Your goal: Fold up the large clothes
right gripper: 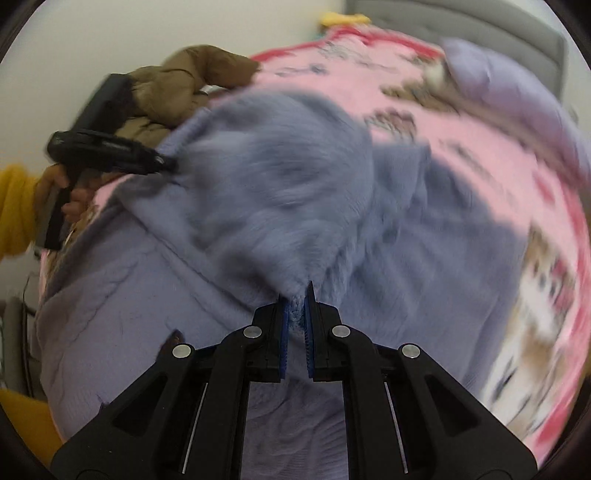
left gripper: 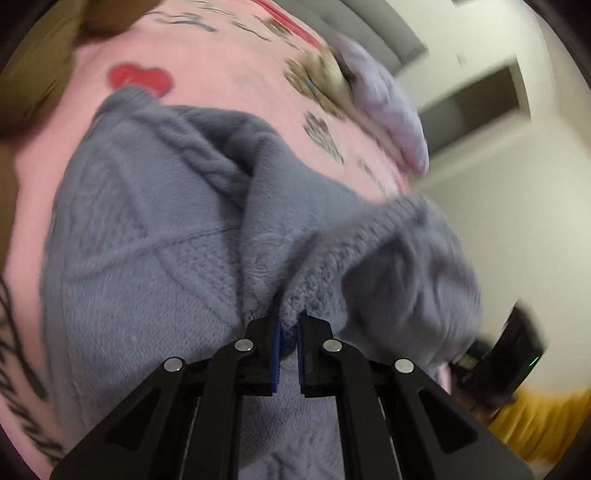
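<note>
A large blue-grey cable-knit sweater [left gripper: 147, 229] lies on a pink printed blanket [left gripper: 229, 70]. My left gripper [left gripper: 290, 321] is shut on a bunched edge of the sweater and holds it up. In the right wrist view the sweater [right gripper: 122, 295] fills the middle, and my right gripper [right gripper: 295, 306] is shut on another edge of it, with a fold of knit lifted ahead of the fingers. The left gripper [right gripper: 110, 151] also shows at the left of that view, at the sweater's far edge. Both views are blurred by motion.
A lilac garment [left gripper: 388, 107] lies at the blanket's far side; it also shows in the right wrist view [right gripper: 517, 96]. A brown padded jacket [right gripper: 177, 88] lies behind the left gripper. A grey headboard [right gripper: 480, 22] and white wall stand behind. The person's yellow sleeve [right gripper: 14, 206] is at left.
</note>
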### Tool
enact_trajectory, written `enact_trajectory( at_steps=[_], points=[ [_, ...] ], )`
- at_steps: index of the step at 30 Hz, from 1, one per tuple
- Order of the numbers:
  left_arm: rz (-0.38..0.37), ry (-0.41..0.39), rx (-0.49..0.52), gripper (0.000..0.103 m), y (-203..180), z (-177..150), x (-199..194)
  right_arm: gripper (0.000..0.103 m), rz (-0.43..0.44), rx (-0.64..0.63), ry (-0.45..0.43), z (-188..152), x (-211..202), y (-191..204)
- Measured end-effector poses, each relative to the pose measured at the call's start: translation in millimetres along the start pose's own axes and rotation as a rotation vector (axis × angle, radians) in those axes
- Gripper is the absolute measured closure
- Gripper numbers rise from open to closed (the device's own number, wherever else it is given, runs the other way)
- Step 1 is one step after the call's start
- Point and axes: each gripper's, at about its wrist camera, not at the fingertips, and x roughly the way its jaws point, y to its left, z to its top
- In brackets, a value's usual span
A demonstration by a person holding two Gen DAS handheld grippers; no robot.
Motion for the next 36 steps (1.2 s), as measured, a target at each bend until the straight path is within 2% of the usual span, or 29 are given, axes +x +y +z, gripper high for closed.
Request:
enact_trajectory(
  at_steps=[2,4,5,6,8,9,10,12,13,14,16,19,20,23,25,27,28,31,32,33,34,36],
  points=[
    [-0.001,-0.020,-0.024,0.096,3.9,-2.9,1.4,0.095,-0.014,0.065,-0.012,0.2,2.7,-6.1],
    [0.028,-0.017,0.008,0.094,-4.6,-3.4,-0.3,0.090,-0.003,0.105,-0.012,6.6,1.5,-13.1],
    [0.047,-0.009,0.043,0.093,-11.3,-1.0,-1.4,0.084,0.001,0.105,-0.013,8.1,-1.1,-13.7],
    [0.069,-0.002,0.078,0.087,-18.6,2.0,-3.8,0.072,0.015,0.098,-0.013,10.8,-4.8,-14.3],
    [0.107,0.016,0.237,0.063,-46.9,11.1,-16.2,0.060,0.039,0.061,-0.015,15.9,-14.2,-16.2],
    [0.116,0.019,0.294,0.043,-55.5,14.2,-20.3,0.054,0.052,0.033,-0.012,19.9,-20.8,-17.0],
    [0.123,0.028,0.381,0.030,-69.6,19.8,-25.5,0.049,0.069,0.002,-0.014,25.2,-29.2,-18.3],
    [0.155,0.063,0.507,0.026,-91.1,32.0,-29.5,0.030,0.108,-0.034,-0.032,32.8,-43.2,-21.2],
    [0.167,0.084,0.551,0.026,-98.2,35.5,-28.7,0.027,0.130,-0.041,-0.046,38.0,-49.8,-24.2],
    [0.174,0.111,0.606,0.026,-106.2,40.4,-25.9,0.024,0.138,-0.039,-0.059,43.4,-53.6,-27.5],
    [0.200,0.164,0.719,0.018,-122.8,50.0,-14.5,0.019,0.150,-0.009,-0.091,58.2,-58.2,-40.7],
    [0.251,0.219,0.856,0.014,-134.0,58.5,8.5,0.019,0.114,0.032,-0.118,76.0,-49.7,-60.9],
    [0.267,0.251,0.897,0.014,-136.0,62.7,19.9,0.019,0.108,0.035,-0.109,82.0,-40.3,-68.0],
    [0.280,0.357,0.969,0.015,-136.3,64.8,40.8,0.035,0.135,0.026,-0.028,90.6,-8.6,-78.5],
    [0.271,0.444,0.992,0.034,-134.7,67.3,57.8,0.041,0.178,0.013,0.019,91.9,9.0,-78.3],
    [0.271,0.496,0.990,0.042,-132.9,67.0,70.2,0.042,0.202,-0.021,0.046,93.8,22.5,-69.4],
    [0.268,0.528,0.989,0.054,-132.0,65.1,76.1,0.042,0.223,-0.030,0.042,94.5,24.7,-63.8],
    [0.252,0.555,1.018,0.068,-134.3,57.3,83.1,0.047,0.253,-0.037,0.023,97.2,25.2,-48.6],
    [0.244,0.556,1.028,0.072,-134.8,54.4,83.9,0.053,0.260,-0.034,0.019,97.8,25.6,-46.0],
    [0.241,0.554,1.034,0.078,-134.7,52.1,83.3,0.064,0.271,-0.025,0.018,99.1,26.9,-44.3],
    [0.241,0.552,1.036,0.082,-135.6,50.9,83.2,0.068,0.268,-0.018,0.016,100.4,28.6,-43.9],
    [0.241,0.540,1.040,0.088,-137.3,49.5,82.1,0.085,0.253,-0.003,0.005,102.7,30.1,-45.7]
  ],
)
